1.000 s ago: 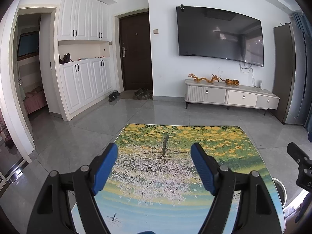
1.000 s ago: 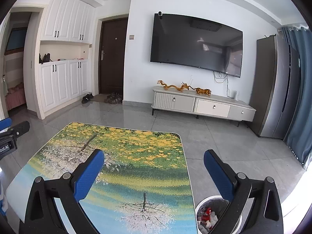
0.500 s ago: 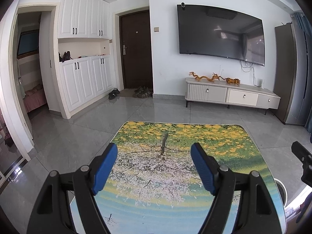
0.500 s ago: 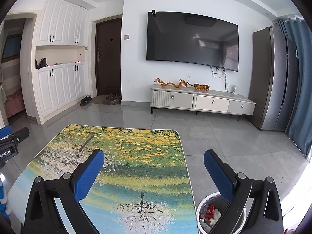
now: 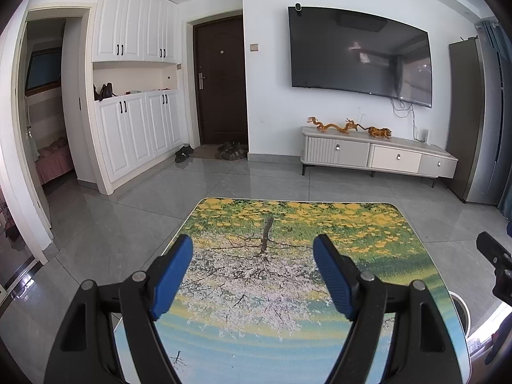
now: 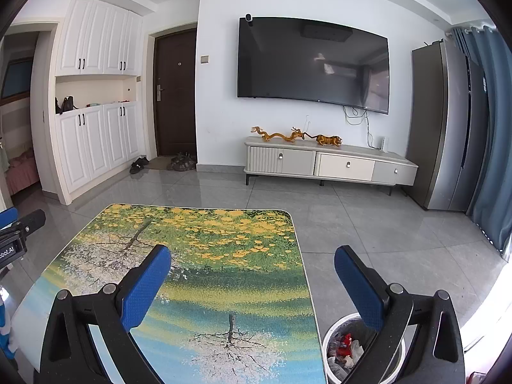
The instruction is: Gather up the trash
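I hold both tools spread and empty over the surface (image 5: 288,288): left tool (image 5: 252,275), right tool (image 6: 252,281). Trash sits in the bin (image 6: 332,336), lower right, beside the surface for easy drops.

Glossy grey tiled floor (image 6: 368,224), smooth printed table top (image 5: 288,288)

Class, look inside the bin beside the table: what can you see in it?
The bin holds crumpled wrappers, some red, some pale. The right gripper covers its right side, and deeper contents are hidden.
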`<state>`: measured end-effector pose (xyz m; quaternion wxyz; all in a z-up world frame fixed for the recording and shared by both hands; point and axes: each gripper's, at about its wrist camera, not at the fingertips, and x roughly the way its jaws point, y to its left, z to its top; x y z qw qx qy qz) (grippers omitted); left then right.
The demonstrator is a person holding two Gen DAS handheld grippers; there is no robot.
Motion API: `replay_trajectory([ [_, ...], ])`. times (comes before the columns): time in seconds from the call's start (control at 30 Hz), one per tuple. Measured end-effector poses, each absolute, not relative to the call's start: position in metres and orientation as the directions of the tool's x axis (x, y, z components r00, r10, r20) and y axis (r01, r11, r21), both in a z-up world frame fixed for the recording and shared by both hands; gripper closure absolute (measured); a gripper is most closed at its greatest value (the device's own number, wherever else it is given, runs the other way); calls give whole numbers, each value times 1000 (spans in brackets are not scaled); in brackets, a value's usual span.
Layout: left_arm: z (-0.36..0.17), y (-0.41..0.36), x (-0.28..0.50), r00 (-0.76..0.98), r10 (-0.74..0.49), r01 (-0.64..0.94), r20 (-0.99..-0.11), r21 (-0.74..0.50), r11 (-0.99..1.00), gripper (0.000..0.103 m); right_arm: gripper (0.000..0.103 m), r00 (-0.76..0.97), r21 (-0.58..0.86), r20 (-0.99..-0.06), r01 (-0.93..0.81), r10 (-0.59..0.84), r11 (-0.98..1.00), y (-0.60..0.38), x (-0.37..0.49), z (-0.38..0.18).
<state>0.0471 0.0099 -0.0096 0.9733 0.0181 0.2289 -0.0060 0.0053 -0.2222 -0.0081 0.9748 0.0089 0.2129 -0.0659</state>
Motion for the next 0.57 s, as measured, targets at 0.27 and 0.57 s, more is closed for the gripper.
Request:
replay_trajectory([
  [0.27,-13,10,48,892,-5,23,-452,34,999,26,0,897,-1,-419,151,-138,988,-228,4,-10],
  [0.57,-17,7,49,887,-20,38,-462,29,999,26,0,890,-3,-433,156,-142,988,-230,5,-15],
])
